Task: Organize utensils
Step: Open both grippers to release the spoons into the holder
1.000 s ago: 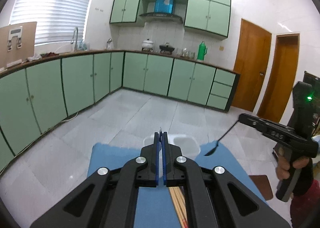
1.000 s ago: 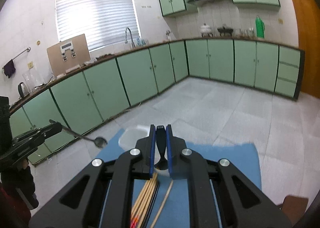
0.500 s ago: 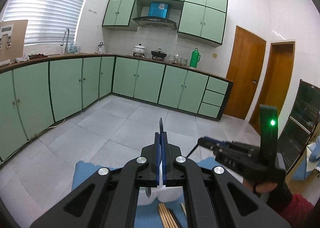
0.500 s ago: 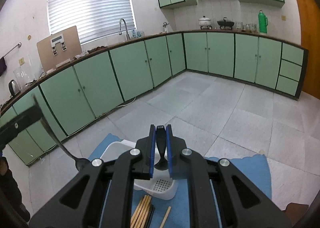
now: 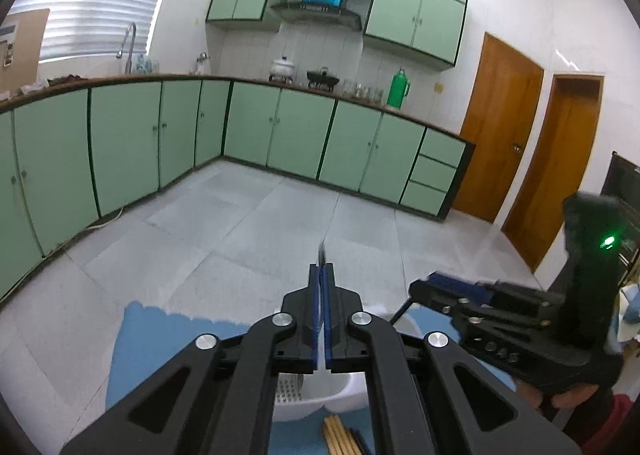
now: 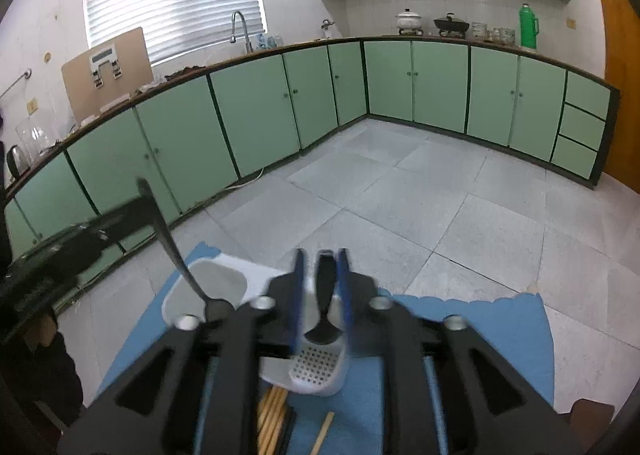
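A white utensil holder (image 6: 320, 379) stands on a blue mat (image 6: 460, 335). My right gripper (image 6: 320, 255) hangs over the holder's perforated compartment and its jaws are opening. A dark spoon (image 6: 325, 295) stands upright between the pads with a gap on each side, bowl down in the holder. My left gripper (image 5: 321, 269) is shut on a second dark spoon (image 5: 321, 253), seen edge-on. In the right wrist view this left gripper (image 6: 136, 211) comes in from the left, and its spoon (image 6: 172, 247) slants down into the holder's left compartment (image 6: 216, 279).
Wooden and dark chopsticks (image 6: 272, 407) lie on the mat in front of the holder, one loose stick (image 6: 322, 435) beside them. The right gripper (image 5: 426, 285) and a hand sit close on the right in the left wrist view. Green kitchen cabinets (image 5: 280, 135) line the far walls.
Both grippers came forward and down over the holder. The right jaws went from shut on the spoon to parted around it. The left spoon's bowl dropped into the left compartment.
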{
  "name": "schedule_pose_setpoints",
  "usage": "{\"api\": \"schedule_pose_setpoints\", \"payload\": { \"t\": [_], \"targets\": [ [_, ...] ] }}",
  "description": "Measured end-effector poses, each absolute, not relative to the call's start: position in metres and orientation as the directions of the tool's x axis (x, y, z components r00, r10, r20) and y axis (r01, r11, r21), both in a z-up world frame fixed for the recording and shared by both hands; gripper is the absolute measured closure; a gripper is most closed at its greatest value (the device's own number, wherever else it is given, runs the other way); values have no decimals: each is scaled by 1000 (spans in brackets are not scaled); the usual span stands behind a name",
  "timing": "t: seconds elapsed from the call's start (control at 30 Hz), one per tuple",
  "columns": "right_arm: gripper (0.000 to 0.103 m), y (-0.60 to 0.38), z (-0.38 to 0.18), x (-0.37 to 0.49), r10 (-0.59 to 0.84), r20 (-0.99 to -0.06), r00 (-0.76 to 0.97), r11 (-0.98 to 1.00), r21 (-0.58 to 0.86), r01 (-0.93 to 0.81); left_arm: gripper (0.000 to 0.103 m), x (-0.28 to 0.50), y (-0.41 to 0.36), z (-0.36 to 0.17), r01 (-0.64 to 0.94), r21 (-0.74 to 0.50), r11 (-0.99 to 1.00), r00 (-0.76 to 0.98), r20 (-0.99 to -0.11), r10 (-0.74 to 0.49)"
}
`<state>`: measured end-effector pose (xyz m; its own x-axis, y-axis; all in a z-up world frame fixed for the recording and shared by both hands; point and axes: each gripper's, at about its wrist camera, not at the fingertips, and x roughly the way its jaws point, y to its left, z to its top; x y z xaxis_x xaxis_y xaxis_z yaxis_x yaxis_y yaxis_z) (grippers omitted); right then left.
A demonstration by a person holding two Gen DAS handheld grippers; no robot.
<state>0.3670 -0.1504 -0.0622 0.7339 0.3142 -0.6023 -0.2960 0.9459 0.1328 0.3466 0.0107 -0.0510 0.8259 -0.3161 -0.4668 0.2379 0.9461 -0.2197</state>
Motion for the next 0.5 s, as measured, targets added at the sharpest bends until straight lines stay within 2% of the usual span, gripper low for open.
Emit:
{"api": "schedule_pose_setpoints", "payload": {
  "t": [0.13,0.23,0.3,0.4,0.5],
  "targets": [
    [69,-158,-62,355,309,-592,744,949,141,-282,97,340,15,-57,224,-220,949,816,-490,-306],
    [56,-165,-57,335,302,-570,764,953,147,-266,90,328,18,-59,214,-214,953,817,-496,-295],
    [44,-172,-57,322,296,-563,772,955,150,-257,79,313,18,-61,208,-207,956,819,-498,-286],
    [32,-180,-65,295,276,-562,780,961,146,-235,70,287,20,-69,191,-200,961,817,-510,-268],
    [24,-188,-83,263,254,-580,774,967,159,-198,63,257,20,-89,173,-198,965,798,-546,-255]
  ]
}}
